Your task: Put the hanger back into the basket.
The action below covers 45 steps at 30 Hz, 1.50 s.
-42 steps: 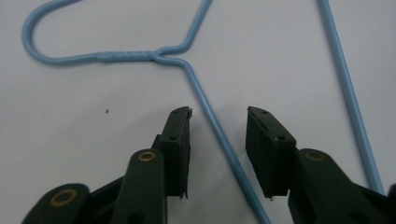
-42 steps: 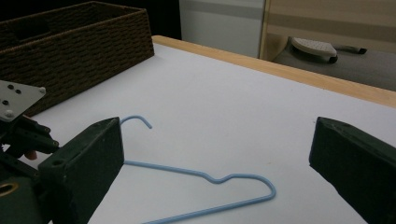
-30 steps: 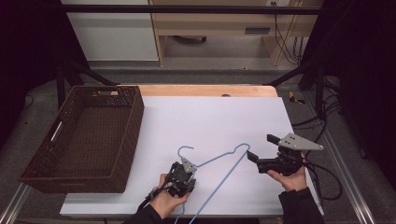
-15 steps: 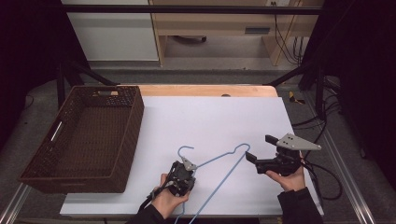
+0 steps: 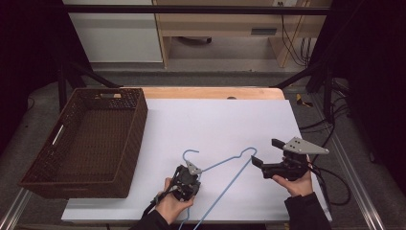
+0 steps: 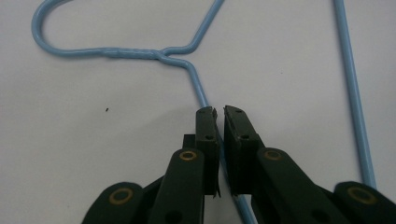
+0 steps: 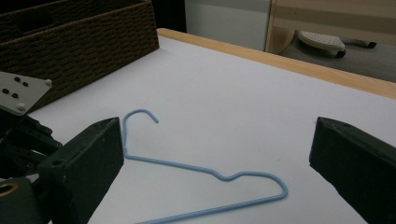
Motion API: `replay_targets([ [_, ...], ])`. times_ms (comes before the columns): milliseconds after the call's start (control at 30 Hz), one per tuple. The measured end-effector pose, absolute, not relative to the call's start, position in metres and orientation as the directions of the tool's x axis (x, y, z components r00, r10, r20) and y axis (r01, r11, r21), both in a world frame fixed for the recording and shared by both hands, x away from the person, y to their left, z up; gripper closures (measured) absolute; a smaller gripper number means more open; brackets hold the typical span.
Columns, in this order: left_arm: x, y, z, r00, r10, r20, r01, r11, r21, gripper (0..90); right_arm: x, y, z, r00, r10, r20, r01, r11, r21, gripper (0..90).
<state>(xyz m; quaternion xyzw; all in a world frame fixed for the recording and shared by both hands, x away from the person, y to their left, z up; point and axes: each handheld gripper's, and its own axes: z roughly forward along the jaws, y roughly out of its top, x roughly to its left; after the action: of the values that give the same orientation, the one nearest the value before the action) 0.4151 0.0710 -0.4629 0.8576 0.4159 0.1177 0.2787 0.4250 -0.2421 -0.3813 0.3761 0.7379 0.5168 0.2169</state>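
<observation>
Pinching the hanger [image 5: 225,165] by its wire just below the hook, your left gripper [image 6: 218,116] sits near the table's [image 5: 215,120] front edge. Your right gripper [image 5: 263,158] hovers spread wide beside the hanger's shoulder. The basket [image 5: 28,179] stands at the left edge.

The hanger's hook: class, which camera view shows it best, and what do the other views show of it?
The left gripper view: the hook and its twisted neck appear large and sharp, just beyond the left tongs clamped on the wire. The right gripper view shows the hook small but whole. The high view shows it tiny.
</observation>
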Motion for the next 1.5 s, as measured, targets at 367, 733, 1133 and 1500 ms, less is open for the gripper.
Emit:
replay_targets([
  [367,0.408,0.064,-0.465,0.631,0.775,0.044,0.609,-0.529,0.591,83.9,0.425,-0.242,-0.381,-0.622,0.78,0.07,0.328,0.179,0.928,3.5],
  [733,0.416,0.073,-0.462,0.66,0.751,0.016,0.603,-0.542,0.585,85.4,0.424,-0.245,-0.379,-0.62,0.782,0.067,0.321,0.174,0.931,3.5],
  [1133,0.417,0.074,-0.463,0.645,0.763,-0.037,0.639,-0.513,0.573,81.3,0.424,-0.244,-0.379,-0.621,0.78,0.07,0.327,0.177,0.928,3.7],
  [1500,0.417,0.067,-0.462,0.628,0.778,-0.009,0.653,-0.52,0.55,83.9,0.427,-0.237,-0.384,-0.632,0.771,0.074,0.338,0.189,0.922,3.9],
])
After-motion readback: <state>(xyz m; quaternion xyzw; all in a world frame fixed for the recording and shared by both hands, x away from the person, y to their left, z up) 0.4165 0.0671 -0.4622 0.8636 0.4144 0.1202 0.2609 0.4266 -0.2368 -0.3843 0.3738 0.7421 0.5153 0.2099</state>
